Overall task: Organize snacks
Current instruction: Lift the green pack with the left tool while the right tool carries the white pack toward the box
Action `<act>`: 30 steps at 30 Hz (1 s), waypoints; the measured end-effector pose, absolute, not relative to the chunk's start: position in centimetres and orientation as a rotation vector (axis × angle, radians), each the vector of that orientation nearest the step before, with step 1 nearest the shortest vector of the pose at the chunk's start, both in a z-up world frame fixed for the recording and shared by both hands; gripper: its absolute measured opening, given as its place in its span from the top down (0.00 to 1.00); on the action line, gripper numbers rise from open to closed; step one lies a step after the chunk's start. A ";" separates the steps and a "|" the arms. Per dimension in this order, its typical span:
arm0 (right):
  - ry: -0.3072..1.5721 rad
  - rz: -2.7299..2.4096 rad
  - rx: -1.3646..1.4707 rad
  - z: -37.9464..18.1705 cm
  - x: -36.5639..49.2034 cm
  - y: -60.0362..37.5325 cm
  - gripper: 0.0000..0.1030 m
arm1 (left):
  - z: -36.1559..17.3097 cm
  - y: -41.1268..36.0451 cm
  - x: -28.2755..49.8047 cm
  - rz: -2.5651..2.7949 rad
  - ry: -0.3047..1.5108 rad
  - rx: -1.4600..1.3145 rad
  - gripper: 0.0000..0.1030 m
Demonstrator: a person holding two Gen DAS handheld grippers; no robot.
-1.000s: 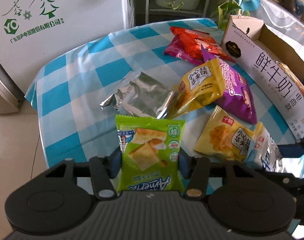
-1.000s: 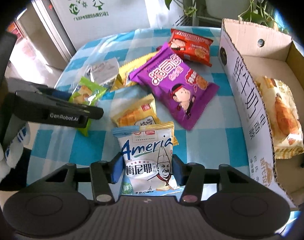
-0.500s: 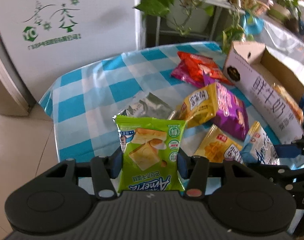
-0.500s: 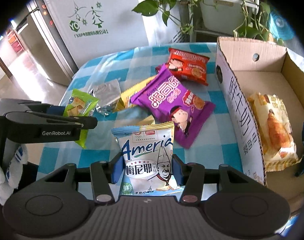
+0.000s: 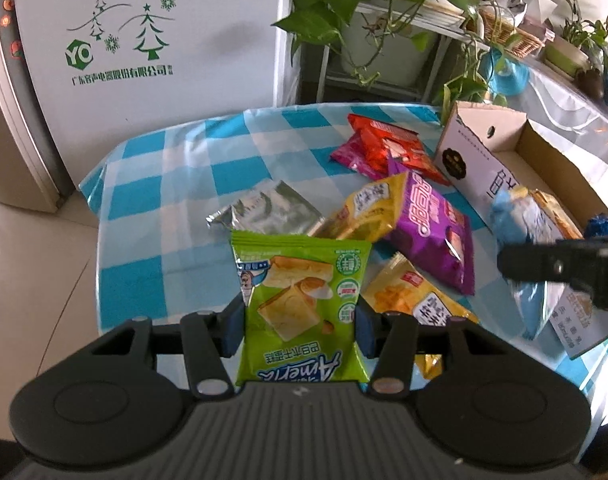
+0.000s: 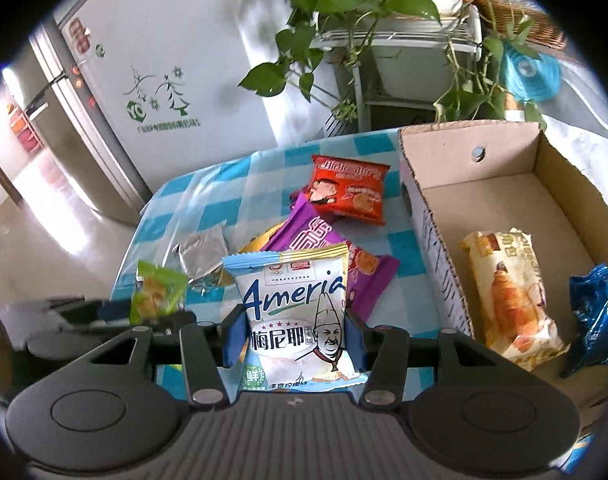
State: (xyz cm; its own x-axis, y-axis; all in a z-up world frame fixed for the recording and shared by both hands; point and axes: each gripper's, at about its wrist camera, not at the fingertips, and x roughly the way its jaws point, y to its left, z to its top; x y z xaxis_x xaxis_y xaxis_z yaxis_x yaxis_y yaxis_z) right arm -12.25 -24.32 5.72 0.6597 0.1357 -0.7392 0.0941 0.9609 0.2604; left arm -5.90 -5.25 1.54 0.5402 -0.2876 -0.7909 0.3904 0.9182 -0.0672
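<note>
Left gripper (image 5: 299,314): jaws clamped on a lime-green foil biscuit packet (image 5: 301,308), one blue pad on each side edge, packet upright and clear of the worktop (image 5: 151,216), print upside down to the camera.

Right gripper (image 6: 293,336): jaws clamped on a pale-blue and white "Ameria" snack packet with a chef's face (image 6: 293,316), held upright the same way, just beside the open brown cardboard box (image 6: 436,248) at the worktop's right side.

Inside the box: a cream croissant-print packet (image 6: 508,296) and a crumpled blue foil wrapper (image 6: 596,304).

On the blue-and-white checked cloth: silver foil packet (image 5: 271,212), yellow packet (image 5: 370,210) lying partly on a purple packet (image 5: 432,228), a second yellow packet (image 5: 416,300) near the left gripper, and a red-orange packet (image 6: 348,190) close to the box's far corner.
</note>
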 end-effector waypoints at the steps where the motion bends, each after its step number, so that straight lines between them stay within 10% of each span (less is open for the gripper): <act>1: 0.852 0.022 0.290 5.8 -12.2 -24.4 0.45 | 1.4 -5.4 -6.1 -0.402 0.917 0.118 0.49; 30: 0.524 -0.174 0.534 12.4 -16.0 -37.5 0.45 | 8.5 -17.9 -8.7 -0.640 0.777 0.014 0.49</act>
State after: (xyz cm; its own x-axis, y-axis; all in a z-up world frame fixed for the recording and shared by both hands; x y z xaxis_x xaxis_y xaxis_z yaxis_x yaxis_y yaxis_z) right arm -16.00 -37.48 12.44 0.8552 -0.0244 -0.5178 0.2903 0.8501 0.4394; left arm -8.71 -17.89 8.50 0.5350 -0.5320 -0.6563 0.5420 0.8120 -0.2165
